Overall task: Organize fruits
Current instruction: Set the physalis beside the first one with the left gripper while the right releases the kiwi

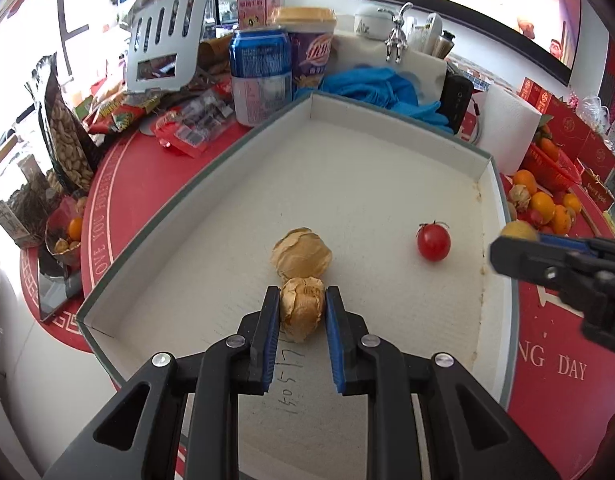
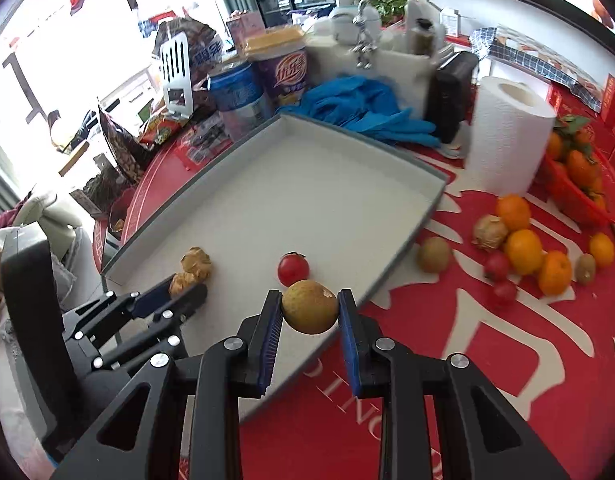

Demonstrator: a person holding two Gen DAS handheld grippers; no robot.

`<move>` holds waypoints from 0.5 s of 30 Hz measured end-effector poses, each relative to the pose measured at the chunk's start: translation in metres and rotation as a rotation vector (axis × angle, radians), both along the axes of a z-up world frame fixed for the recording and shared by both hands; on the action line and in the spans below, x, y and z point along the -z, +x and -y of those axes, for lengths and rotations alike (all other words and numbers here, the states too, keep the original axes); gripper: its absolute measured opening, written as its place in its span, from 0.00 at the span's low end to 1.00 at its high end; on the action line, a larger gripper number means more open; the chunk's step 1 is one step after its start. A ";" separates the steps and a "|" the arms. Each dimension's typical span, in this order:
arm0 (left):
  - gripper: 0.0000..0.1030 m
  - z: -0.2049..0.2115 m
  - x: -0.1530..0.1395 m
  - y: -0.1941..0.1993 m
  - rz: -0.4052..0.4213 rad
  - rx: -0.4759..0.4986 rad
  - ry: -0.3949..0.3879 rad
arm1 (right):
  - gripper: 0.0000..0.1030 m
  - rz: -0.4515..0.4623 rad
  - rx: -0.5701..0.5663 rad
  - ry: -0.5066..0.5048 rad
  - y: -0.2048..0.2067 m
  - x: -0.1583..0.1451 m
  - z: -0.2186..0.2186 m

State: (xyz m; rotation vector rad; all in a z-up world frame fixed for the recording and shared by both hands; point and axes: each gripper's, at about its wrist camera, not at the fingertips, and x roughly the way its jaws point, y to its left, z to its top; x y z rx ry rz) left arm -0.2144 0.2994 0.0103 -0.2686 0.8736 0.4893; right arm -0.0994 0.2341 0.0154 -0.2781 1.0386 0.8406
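Note:
A shallow white box (image 1: 387, 152) (image 2: 347, 184) lies on the red tablecloth. In it are a husked groundcherry (image 1: 301, 256) (image 2: 196, 261) and a cherry tomato (image 1: 433, 241) (image 2: 293, 269). My left gripper (image 1: 302, 300) (image 2: 183, 286) is shut on a second husked groundcherry (image 1: 302, 307) (image 2: 180, 282), low over the box floor and touching the first. My right gripper (image 2: 310, 308) (image 1: 507, 256) is shut on a brownish kiwi (image 2: 310, 307) (image 1: 518, 231), held above the box's near right rim.
Loose oranges (image 2: 523, 250), kiwis (image 2: 434, 254), cherry tomatoes (image 2: 497, 266) and a groundcherry (image 2: 490, 232) lie right of the box. A red basket of oranges (image 2: 583, 184), a paper towel roll (image 2: 507, 136), blue gloves (image 2: 363, 104), a can (image 1: 261, 76), a cup (image 1: 309, 48) and snack bags (image 1: 67, 136) crowd behind.

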 end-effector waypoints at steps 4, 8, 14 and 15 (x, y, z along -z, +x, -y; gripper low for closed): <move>0.23 0.004 0.001 -0.001 0.004 -0.014 0.019 | 0.28 0.002 -0.013 -0.025 0.001 0.010 -0.008; 0.23 0.004 0.000 0.000 0.004 -0.023 0.022 | 0.28 0.008 -0.020 -0.034 0.002 0.013 -0.013; 0.23 0.003 0.000 0.000 0.003 -0.030 0.015 | 0.28 0.012 -0.022 -0.030 0.004 0.011 -0.019; 0.23 0.003 0.000 0.000 0.003 -0.031 0.015 | 0.28 0.015 -0.023 -0.029 0.003 0.010 -0.020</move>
